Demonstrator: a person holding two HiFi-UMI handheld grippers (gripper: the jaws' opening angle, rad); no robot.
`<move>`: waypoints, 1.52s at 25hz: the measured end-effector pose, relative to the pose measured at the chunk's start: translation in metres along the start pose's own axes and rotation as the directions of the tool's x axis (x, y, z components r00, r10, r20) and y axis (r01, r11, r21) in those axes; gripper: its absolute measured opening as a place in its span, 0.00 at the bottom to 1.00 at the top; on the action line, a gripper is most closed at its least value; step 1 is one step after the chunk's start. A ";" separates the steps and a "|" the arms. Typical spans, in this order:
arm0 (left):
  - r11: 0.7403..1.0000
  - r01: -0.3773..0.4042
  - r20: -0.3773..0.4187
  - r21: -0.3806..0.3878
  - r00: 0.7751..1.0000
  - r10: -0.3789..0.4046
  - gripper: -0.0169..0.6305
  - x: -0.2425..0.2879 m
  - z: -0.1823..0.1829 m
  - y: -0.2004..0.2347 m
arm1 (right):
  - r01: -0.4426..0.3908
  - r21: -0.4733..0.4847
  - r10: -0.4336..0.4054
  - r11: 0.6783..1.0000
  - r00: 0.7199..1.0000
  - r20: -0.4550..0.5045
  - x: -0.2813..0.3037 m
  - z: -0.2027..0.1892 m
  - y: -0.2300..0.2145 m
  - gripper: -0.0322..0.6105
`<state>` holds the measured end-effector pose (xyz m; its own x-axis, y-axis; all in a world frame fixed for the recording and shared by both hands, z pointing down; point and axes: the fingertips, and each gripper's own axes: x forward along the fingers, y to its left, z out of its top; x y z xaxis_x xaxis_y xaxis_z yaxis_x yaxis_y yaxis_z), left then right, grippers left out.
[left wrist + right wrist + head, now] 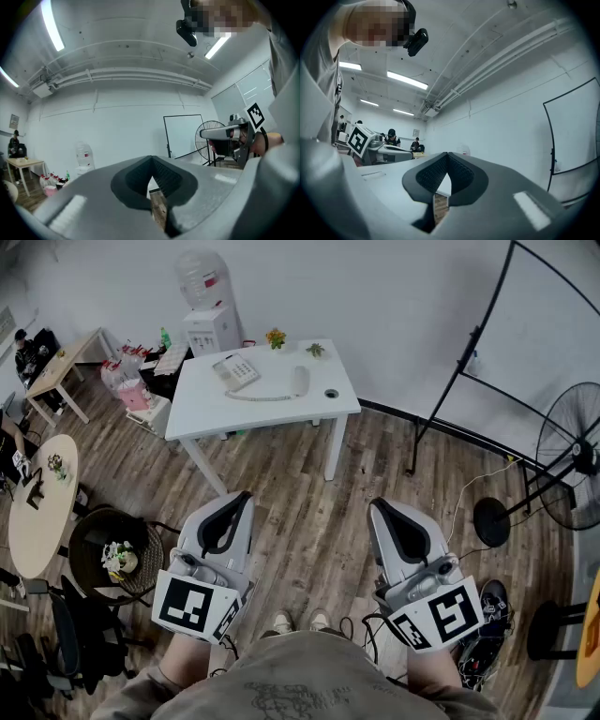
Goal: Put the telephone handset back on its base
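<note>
White-topped, the table (208, 411) is seen in the upper middle of the head view. On it the telephone base (234, 371) lies toward the left, and the handset (300, 381) lies off the base, apart to its right. A cord (258, 397) is seen between them. Both are well apart from the left gripper (236, 500) and the right gripper (379, 506), which are held low in the frame over the wooden floor (309, 521). Each pair of jaws is pressed together, with nothing pinched.

No text or numbers are legible.
</note>
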<state>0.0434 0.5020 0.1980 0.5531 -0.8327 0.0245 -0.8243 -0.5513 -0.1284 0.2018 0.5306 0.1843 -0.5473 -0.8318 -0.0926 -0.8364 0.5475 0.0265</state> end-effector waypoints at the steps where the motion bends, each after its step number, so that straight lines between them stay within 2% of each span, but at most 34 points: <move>1: 1.000 -0.001 0.000 0.002 1.000 0.001 0.03 0.000 0.000 0.000 | 0.007 0.003 -0.007 1.000 1.000 -0.001 0.000 -0.001 -0.001 0.09; 6: 1.000 -0.001 -0.003 0.009 1.000 0.001 0.03 -0.001 0.000 -0.002 | 0.026 0.027 -0.026 0.999 1.000 -0.007 -0.004 -0.004 -0.005 0.09; 15: 1.000 -0.002 -0.009 0.004 1.000 0.002 0.03 -0.005 -0.003 -0.010 | 0.023 0.005 -0.022 1.000 0.999 -0.035 -0.014 -0.011 -0.007 0.09; 27: 0.998 -0.064 -0.016 0.017 0.998 0.064 0.03 0.000 -0.009 -0.035 | 0.009 0.026 -0.009 1.000 1.000 -0.027 -0.037 -0.021 -0.037 0.10; 28: 0.998 -0.066 -0.018 0.017 0.998 0.067 0.03 0.001 -0.010 -0.037 | 0.019 0.031 -0.018 0.999 1.000 -0.025 -0.038 -0.021 -0.040 0.13; 29: 0.998 -0.068 -0.020 0.017 0.997 0.069 0.03 0.002 -0.010 -0.038 | 0.030 0.033 -0.029 0.999 0.999 -0.024 -0.039 -0.022 -0.045 0.25; 30: 0.997 -0.071 -0.022 0.017 0.997 0.071 0.03 0.003 -0.010 -0.039 | 0.043 0.031 -0.042 0.999 0.999 -0.025 -0.039 -0.022 -0.049 0.33; 33: 0.997 -0.077 -0.025 0.017 0.997 0.077 0.03 0.008 -0.011 -0.038 | 0.061 0.023 -0.060 0.998 0.998 -0.023 -0.038 -0.023 -0.059 0.44; 38: 0.996 -0.085 -0.032 0.013 0.996 0.086 0.03 0.021 -0.018 -0.028 | 0.046 0.023 -0.045 0.999 0.998 -0.037 -0.025 -0.031 -0.065 0.45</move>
<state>0.0761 0.4995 0.2201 0.4763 -0.8781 0.0449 -0.8668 -0.4775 -0.1434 0.2686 0.5127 0.2159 -0.5099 -0.8583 -0.0571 -0.8597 0.5108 -0.0007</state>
